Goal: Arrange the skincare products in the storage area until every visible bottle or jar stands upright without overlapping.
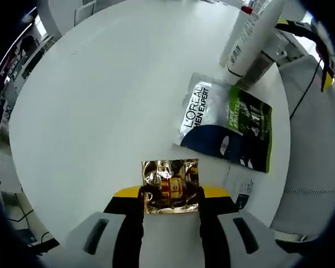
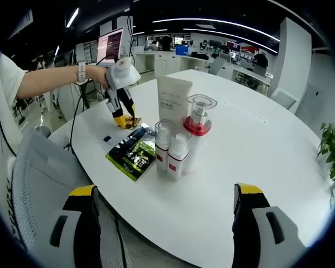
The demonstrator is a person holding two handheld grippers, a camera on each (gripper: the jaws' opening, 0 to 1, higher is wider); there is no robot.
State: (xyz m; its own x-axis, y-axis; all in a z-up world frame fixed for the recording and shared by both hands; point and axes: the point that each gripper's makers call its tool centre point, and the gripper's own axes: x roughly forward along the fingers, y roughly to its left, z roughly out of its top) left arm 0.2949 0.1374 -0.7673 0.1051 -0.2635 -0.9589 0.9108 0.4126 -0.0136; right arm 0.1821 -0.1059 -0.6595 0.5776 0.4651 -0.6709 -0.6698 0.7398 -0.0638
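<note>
My left gripper [image 1: 171, 196] is shut on a small gold foil sachet [image 1: 170, 185], held low over the white round table [image 1: 100, 100]. Beyond it lies a flat silver, black and green L'Oreal Men Expert packet [image 1: 226, 125], and a white tube [image 1: 251, 33] stands past that. In the right gripper view, a tall white tube [image 2: 174, 97], a clear pump bottle with a red collar [image 2: 198, 120] and two small red-and-white bottles [image 2: 170, 151] stand upright in a tight group. The packet [image 2: 133, 152] lies left of them. My right gripper [image 2: 164, 220] is open at the near table edge, holding nothing.
A person's hand holds the left gripper [image 2: 123, 117] at the table's far left side. A small white card [image 1: 243, 190] lies beside the packet. A grey mesh chair [image 2: 39, 178] stands at the left, and a potted plant [image 2: 332, 145] at the right.
</note>
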